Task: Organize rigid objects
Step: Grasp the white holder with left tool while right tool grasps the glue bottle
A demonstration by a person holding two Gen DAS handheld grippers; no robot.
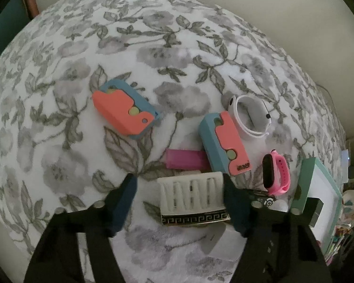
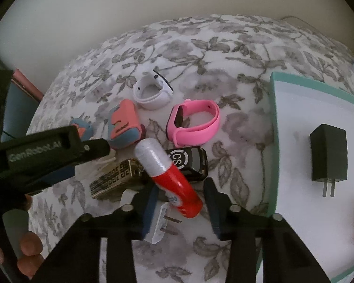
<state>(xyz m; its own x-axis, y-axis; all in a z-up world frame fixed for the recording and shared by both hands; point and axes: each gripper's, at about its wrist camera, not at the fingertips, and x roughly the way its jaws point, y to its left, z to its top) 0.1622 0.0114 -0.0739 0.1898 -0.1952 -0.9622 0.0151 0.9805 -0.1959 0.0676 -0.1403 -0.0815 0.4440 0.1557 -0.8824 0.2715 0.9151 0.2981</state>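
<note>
We see a fluffy, matt cloth blanket with grey flowers (image 1: 177,47). The pink wristband (image 2: 195,122) looks like smooth, matt rubber. The red tube (image 2: 177,181) has glossy plastic, the black charger block (image 2: 328,153) matt plastic.

A white bedspread (image 1: 177,47) carries a grey flower-and-leaf print. On it lie two blocks (image 1: 127,113) in coral over dusty blue, each with an olive-yellow dot, and a magenta strip (image 1: 184,161). One watch band (image 2: 153,92) is white, the other watch band (image 2: 193,122) bright pink with a black face. A cream ribbed case (image 1: 192,197) has a black-and-gold Greek-key border (the same pattern shows on its side in the right view). The tube (image 2: 170,172) is red with a frosted white cap, the charger (image 2: 328,153) matt black on a white tray (image 2: 275,141) edged in mint green.
</note>
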